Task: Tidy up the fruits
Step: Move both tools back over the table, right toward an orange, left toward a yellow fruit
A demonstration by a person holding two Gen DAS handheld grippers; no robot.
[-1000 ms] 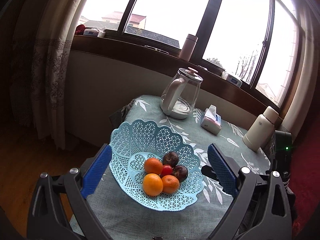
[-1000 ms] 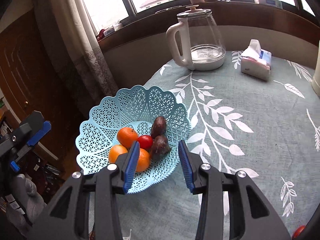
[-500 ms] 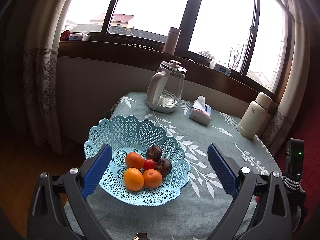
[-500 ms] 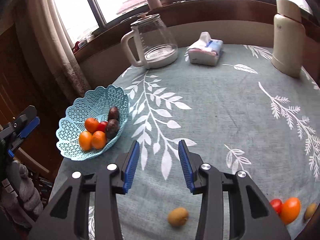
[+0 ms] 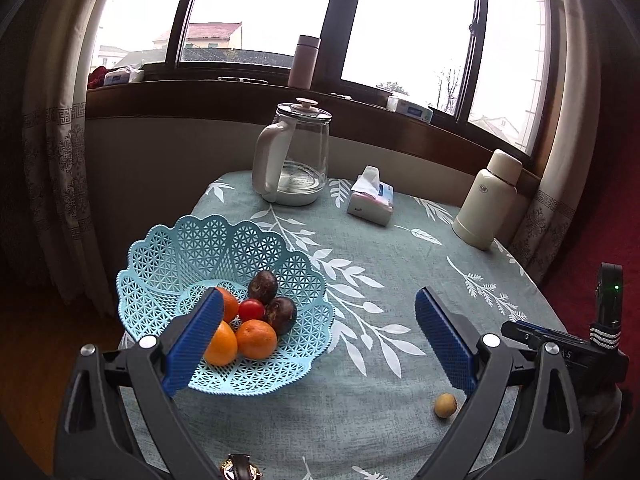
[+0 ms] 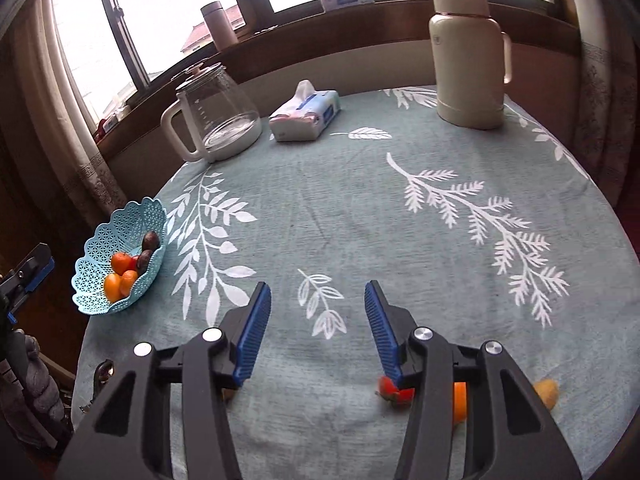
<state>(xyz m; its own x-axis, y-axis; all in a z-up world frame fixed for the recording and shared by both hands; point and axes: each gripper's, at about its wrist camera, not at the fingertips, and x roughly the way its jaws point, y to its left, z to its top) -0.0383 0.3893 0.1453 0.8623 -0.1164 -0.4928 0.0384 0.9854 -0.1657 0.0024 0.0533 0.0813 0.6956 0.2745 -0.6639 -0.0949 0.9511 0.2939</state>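
A light blue lattice basket [image 5: 180, 256] [image 6: 100, 240] stands at the table's left edge and holds oranges [image 5: 256, 338], a small red tomato [image 5: 251, 309] and two dark fruits [image 5: 263, 285]. My left gripper [image 5: 316, 332] hangs open above the cloth just right of the basket, nothing between its fingers. A small yellow-brown fruit [image 5: 445, 405] lies near its right finger. My right gripper [image 6: 316, 328] is open over the near middle of the table. Beneath its right finger lie a red tomato [image 6: 390, 394], an orange [image 6: 460, 400] and a yellowish fruit [image 6: 548, 392], partly hidden.
A glass kettle [image 5: 294, 160] [image 6: 216, 114], a tissue pack [image 5: 370, 198] [image 6: 306, 114] and a cream thermos [image 5: 486, 200] [image 6: 468, 56] stand along the far side by the window sill. The round table [image 6: 360, 208] has a leaf-print cloth. Curtains hang at both sides.
My right gripper has drawn back from the basket and swung right, bringing the loose fruits under it into view. My left gripper has pulled back and turned right a little.
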